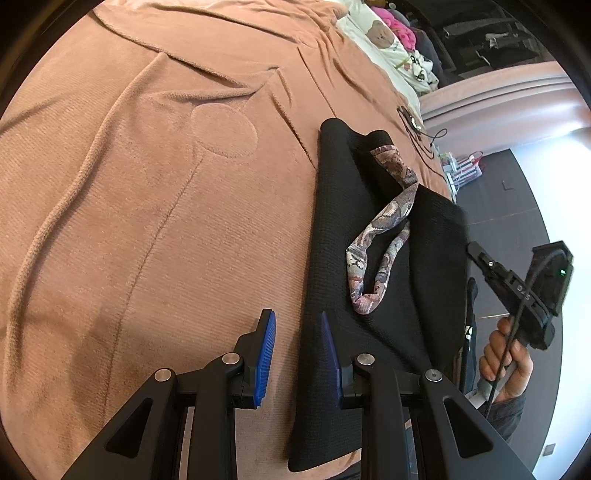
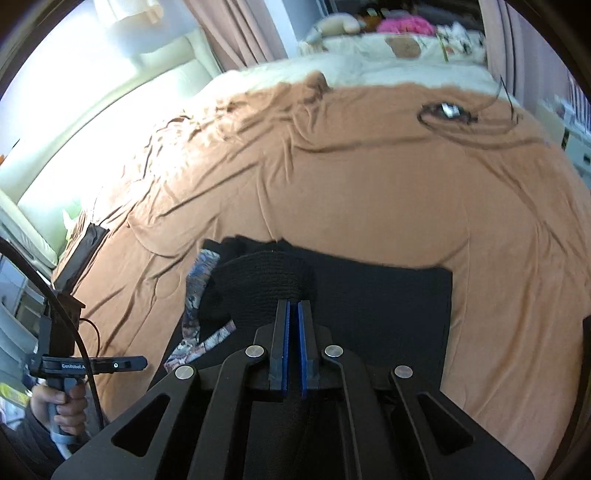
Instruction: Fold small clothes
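Right now I count one black knitted garment, spread on the brown blanket that covers the bed, with one patterned strap in purple and grey lying looped across it. My left tongs hover low over the garment's near edge, their two blue pads standing apart with nothing between them; one pad is over the blanket, the other over the black knit. My right tongs are clenched, the two blue pads almost touching, and a raised fold of the black knit bunches up just at their tips; the pads appear to pinch its edge. The rest of the garment lies flat beside that fold. One coiled black cable with a small device sits farther up the blanket, well apart from the garment. One cream cover with a bear print and one pink plush thing lie at the far end of the bed. From the right wrist view I can read part of a label on my left tongs' body: "GenRobot", the end cut off by a cable.
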### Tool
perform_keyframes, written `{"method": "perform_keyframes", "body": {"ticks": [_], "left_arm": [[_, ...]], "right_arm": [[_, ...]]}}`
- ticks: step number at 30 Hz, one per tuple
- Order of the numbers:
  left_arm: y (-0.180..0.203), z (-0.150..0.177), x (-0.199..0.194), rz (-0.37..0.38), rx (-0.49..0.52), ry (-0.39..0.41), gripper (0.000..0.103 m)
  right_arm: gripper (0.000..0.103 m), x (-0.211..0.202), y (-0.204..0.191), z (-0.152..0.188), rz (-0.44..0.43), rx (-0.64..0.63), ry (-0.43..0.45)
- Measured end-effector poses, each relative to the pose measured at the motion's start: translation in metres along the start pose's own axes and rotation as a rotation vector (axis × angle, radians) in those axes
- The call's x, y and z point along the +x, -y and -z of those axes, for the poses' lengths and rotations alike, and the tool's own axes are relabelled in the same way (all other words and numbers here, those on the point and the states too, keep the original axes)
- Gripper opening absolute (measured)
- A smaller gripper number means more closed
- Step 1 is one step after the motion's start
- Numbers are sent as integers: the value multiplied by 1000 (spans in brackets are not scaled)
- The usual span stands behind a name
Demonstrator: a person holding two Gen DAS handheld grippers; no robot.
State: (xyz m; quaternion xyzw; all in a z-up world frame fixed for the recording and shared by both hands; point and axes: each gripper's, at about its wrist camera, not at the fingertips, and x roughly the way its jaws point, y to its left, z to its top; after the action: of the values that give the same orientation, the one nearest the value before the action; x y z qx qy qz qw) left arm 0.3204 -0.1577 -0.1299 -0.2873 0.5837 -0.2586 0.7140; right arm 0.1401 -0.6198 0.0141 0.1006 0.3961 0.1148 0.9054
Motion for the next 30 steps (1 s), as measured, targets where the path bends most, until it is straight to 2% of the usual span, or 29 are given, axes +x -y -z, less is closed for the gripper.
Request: {"method": "perform_keyframes", "body": {"ticks": [1, 2, 3, 4, 5, 13, 15, 23, 27, 28, 29, 30], "left_arm": [[0, 0, 0, -1, 0, 0, 26], [0, 0, 0, -1, 0, 0, 26], [0, 0, -1, -1, -1, 1, 26], [0, -1, -1, -3, -1, 2, 26], [0, -1, -1, -5, -2, 2, 26], [-2, -1, 1, -16, -5, -1, 26], [-2, -1, 2, -20, -5, -2, 26], [-5, -1, -1, -28, -8, 0, 26], [-5, 1, 1, -38, -6, -6, 26], [-4, 1, 2, -40, -6, -8, 26], [-3, 2, 3, -41, -8, -9, 26], [-2, 2, 4, -40, -8, -9, 26]], "right_arm": [[11, 2, 6, 0, 12, 25, -11], [24, 5, 13, 2, 22, 50, -16], [33, 7, 17, 1, 27, 66, -17], [51, 9, 24, 2, 36, 92, -14], [59, 10, 31, 4, 40, 119, -6], [58, 36, 66, 8, -8, 275, -58], [52, 43, 67, 7, -30, 279, -76], [51, 76, 59, -9, -23, 213, -156], [41, 91, 55, -12, 3, 181, -189], [35, 94, 52, -14, 11, 162, -194], [22, 96, 49, -16, 22, 138, -199], [14, 97, 46, -16, 29, 123, -202]]}}
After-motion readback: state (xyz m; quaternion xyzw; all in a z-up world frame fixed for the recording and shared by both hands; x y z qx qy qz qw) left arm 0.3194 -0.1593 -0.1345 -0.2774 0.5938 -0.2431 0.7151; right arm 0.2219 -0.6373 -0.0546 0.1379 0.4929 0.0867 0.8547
